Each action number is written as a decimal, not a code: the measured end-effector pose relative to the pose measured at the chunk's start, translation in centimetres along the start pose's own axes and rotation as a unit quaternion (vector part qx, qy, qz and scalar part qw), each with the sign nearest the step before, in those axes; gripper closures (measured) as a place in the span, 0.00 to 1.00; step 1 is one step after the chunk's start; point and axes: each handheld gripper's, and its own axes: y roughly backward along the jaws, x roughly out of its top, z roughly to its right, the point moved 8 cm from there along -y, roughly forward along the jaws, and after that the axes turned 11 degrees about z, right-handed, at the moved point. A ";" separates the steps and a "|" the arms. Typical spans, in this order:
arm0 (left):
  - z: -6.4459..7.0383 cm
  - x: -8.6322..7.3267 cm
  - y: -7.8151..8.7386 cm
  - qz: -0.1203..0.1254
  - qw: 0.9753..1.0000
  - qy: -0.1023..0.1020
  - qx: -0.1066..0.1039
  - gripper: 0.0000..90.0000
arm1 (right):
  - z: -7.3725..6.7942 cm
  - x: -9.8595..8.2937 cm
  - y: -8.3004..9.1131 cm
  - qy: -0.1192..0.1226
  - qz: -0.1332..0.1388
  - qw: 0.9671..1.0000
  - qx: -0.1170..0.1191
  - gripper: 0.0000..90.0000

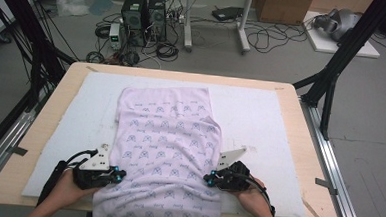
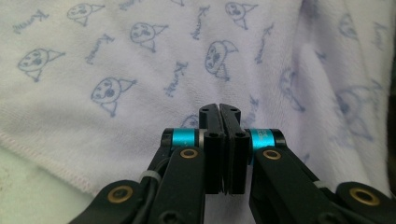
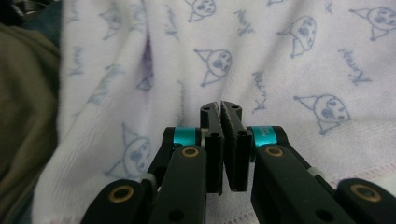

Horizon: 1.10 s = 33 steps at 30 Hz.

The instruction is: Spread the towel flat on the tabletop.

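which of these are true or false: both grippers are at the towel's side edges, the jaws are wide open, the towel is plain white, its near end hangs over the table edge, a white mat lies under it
1. Both grippers sit at the towel's side edges. True: the left gripper is at the left edge of the towel and the right gripper at its right edge.
2. The jaws stand wide open. False: both pairs are shut together.
3. The towel is plain white. False: it is pale lilac with a blue cartoon print.
4. Its near end hangs over the table edge. True.
5. A white mat lies under it. True, on the wooden table.
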 end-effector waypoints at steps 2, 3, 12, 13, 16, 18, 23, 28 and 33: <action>1.4 -0.1 1.5 0.005 1.000 -0.011 -0.012 0.98 | -0.9 0.1 0.5 -0.002 0.012 1.000 0.011 0.98; 1.4 -0.1 1.5 0.005 1.000 -0.011 -0.012 0.98 | -1.7 0.2 0.8 -0.002 0.022 0.999 0.024 0.98; 0.4 0.9 1.2 0.021 1.000 0.000 0.016 0.61 | -0.2 1.4 1.3 0.001 0.032 0.999 -0.012 0.72; 0.4 0.9 1.2 0.021 1.000 0.000 0.016 0.60 | 0.1 1.3 0.8 -0.002 0.029 1.000 -0.009 0.72; 0.1 0.6 -0.2 0.004 1.000 0.004 -0.001 0.70 | 0.3 0.6 -0.6 0.008 -0.006 1.000 -0.007 0.72; 0.2 0.2 -0.8 -0.004 1.000 0.002 -0.012 0.80 | 0.2 0.6 -1.1 0.018 -0.008 1.000 -0.010 0.79; 0.8 -0.2 0.1 -0.002 1.000 -0.003 -0.020 0.98 | -0.2 0.5 -1.3 0.016 0.004 1.000 0.005 0.98; 2.3 -0.2 2.2 0.018 0.999 -0.006 -0.032 0.98 | -3.0 0.9 0.5 0.022 0.036 0.998 0.042 0.98; 0.5 0.8 1.5 0.022 1.000 0.011 0.009 0.67 | -1.4 1.4 1.1 0.010 0.034 0.999 -0.002 0.73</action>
